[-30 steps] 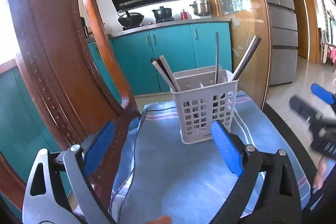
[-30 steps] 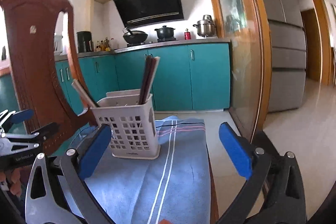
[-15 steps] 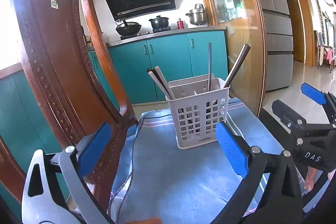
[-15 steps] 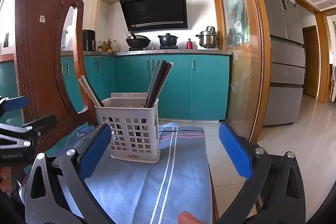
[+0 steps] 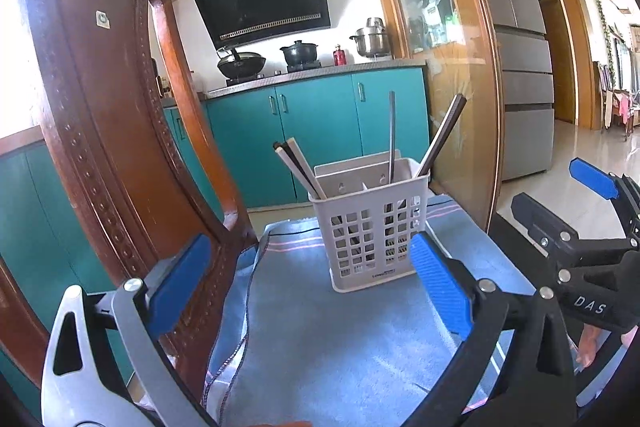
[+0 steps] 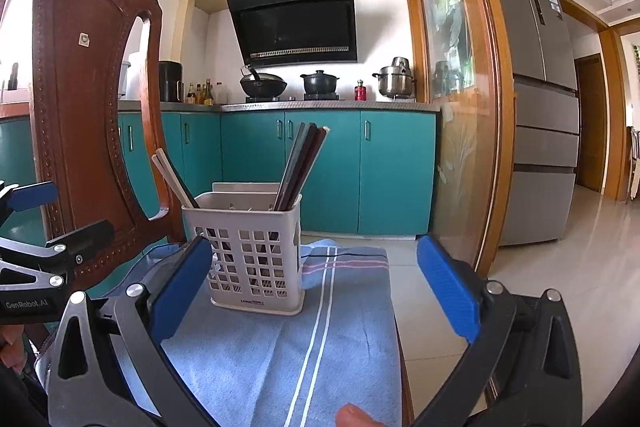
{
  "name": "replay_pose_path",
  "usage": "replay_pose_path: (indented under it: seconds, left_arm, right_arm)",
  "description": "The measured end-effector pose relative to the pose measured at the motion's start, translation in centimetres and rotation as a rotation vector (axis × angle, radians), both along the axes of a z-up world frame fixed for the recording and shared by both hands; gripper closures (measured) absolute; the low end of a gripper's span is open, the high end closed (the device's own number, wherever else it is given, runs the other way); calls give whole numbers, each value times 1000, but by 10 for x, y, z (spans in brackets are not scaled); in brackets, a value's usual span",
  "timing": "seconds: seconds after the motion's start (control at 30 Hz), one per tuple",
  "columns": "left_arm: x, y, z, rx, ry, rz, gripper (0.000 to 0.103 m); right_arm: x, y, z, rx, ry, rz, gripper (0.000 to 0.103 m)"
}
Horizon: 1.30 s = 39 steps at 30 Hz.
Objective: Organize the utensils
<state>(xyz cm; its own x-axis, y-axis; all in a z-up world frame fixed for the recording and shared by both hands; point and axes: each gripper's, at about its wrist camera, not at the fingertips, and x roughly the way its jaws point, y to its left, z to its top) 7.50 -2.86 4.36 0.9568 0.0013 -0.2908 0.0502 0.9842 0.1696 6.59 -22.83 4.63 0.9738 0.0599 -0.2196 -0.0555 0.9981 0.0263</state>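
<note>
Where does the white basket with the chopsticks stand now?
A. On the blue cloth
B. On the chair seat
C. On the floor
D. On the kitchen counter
A: the basket stands upright on the blue cloth, with the chopsticks leaning inside it.

Chair back [image 5: 100,131] left; cloth [image 5: 340,339] apparently clear

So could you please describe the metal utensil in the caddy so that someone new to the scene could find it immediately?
Start at the blue striped cloth in front of the carved wooden chair; a white perforated utensil caddy stands on it. In the left wrist view, the metal utensil is the thin grey handle near the middle of the caddy. It stands almost upright, while the chopsticks on either side lean outward.
</note>
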Motion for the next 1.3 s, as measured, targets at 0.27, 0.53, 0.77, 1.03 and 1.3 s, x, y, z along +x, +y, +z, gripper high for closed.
replay_pose_path:
  seconds: [0.27, 0.53, 0.77, 1.03, 1.3]
  left_arm:
    - [-10, 0, 5, -14, -54, -16, 3]
    - [-8, 0, 5, -6, -47, -13, 3]
    - [-7, 2, 5, -8, -46, -8, 3]
    - [-8, 2, 5, -8, -46, -5, 3]
    - [-9, 2, 4, 3, -42, -4, 3]
  right_arm:
    - [-12, -1, 5, 1, -74, -13, 3]
    - [-11, 8, 2, -33, -68, -3, 3]
    - [-10, 9, 1, -39, -63, -1, 3]
    - [-9, 9, 1, -32, -62, -5, 3]
    - [-9, 9, 1, -28, -66, -7, 3]
